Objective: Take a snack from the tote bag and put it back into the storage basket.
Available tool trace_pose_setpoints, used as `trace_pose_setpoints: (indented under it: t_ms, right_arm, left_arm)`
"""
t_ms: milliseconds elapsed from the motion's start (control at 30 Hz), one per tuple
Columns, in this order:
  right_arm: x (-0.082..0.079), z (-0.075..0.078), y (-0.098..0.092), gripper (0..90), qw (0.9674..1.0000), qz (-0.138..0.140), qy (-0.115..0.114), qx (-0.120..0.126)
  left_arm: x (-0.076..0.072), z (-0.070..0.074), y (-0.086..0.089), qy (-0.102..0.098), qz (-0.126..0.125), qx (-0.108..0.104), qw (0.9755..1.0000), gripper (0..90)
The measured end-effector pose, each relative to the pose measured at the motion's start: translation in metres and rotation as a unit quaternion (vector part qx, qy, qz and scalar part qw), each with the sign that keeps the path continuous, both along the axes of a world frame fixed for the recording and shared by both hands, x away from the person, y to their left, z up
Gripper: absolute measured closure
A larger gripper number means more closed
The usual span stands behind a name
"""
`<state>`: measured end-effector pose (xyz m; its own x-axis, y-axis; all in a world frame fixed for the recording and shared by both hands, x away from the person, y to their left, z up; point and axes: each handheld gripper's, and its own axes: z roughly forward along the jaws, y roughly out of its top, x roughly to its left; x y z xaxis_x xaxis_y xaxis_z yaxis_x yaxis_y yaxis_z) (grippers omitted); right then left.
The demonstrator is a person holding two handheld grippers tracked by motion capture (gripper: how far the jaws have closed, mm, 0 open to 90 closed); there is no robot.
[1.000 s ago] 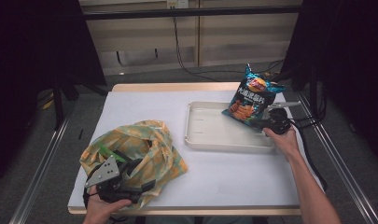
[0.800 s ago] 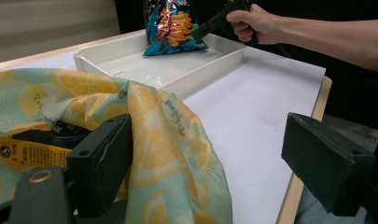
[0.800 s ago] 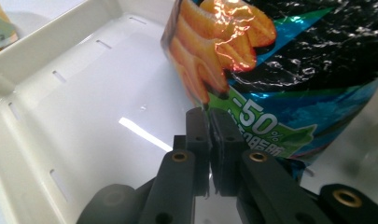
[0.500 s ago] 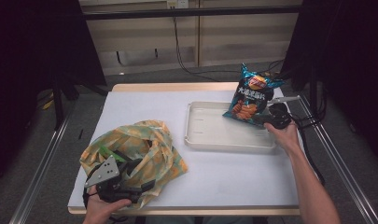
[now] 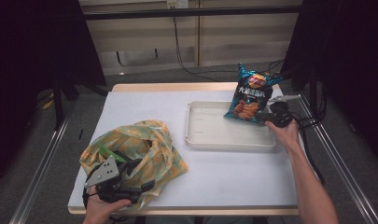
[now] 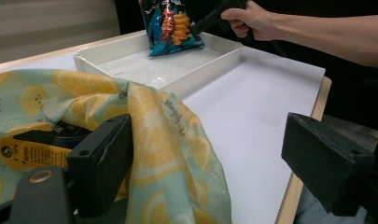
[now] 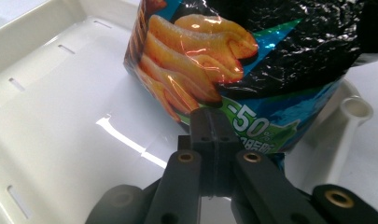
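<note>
— What's going on at the far end?

— The right hand-held gripper (image 5: 266,118) has a blue bag of crisps (image 5: 250,93) pinched by its bottom edge and holds it upright over the right end of the white tray (image 5: 210,139). From the right gripper view the jaws are clenched tight on the lower seam, so the crisp bag (image 7: 233,60) rises straight up and away from them, its low corner at or just above the tray floor (image 7: 60,121). I can't tell whether it touches.

— So it's being put in?

— That's my reading: the placing step, near its end. The next move, I'd say, calls for lowering the bag onto the tray floor, or tipping it to lie flat, then letting the jaws go. Released while it stands like that, it may flop over the rim.

— And the other hand?

— The left hand-held gripper (image 5: 115,183) sits at the near left corner of the table (image 5: 233,177), at the lemon-print bag (image 5: 135,149). Its jaws stand wide apart in the left gripper view, one against the cloth (image 6: 144,140), holding nothing. There's something yellow-labelled inside the bag, well apart from the tray.
</note>
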<state>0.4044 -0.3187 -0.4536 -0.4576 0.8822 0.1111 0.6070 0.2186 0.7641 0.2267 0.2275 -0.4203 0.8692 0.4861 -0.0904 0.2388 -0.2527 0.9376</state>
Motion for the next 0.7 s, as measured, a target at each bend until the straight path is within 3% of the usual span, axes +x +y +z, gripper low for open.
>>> trace_pose_setpoints:
  t_ms: [333,500,600,667,700]
  right_arm:
    - [0.002,-0.0002,-0.0006,90.0,0.9999,-0.009,-0.004,0.0]
    - [-0.0007,-0.0024,-0.0026,90.0,0.9999,-0.015,-0.002,0.003]
    - [-0.0033,-0.0037,-0.0009,86.8,0.9998,0.005,0.006,0.019]
    - [-0.0039,-0.0045,0.0024,87.0,0.9998,0.014,0.01,0.008]
    - [-0.0034,-0.0055,0.0028,87.2,0.9996,0.021,0.016,0.009]
  left_arm:
    - [-0.001,0.0,0.0006,0.003,-0.001,-0.009,1.0,16.8]
    - [-0.0016,0.0007,0.0018,-0.001,0.002,-0.002,1.0,16.8]
    - [-0.0013,0.0006,0.0015,-0.001,-0.001,-0.003,1.0,16.8]
    - [-0.0009,0.0007,0.0017,-0.002,0.0,0.001,1.0,16.8]
    - [-0.0008,0.0,0.0007,0.001,-0.003,-0.009,0.9999,16.8]
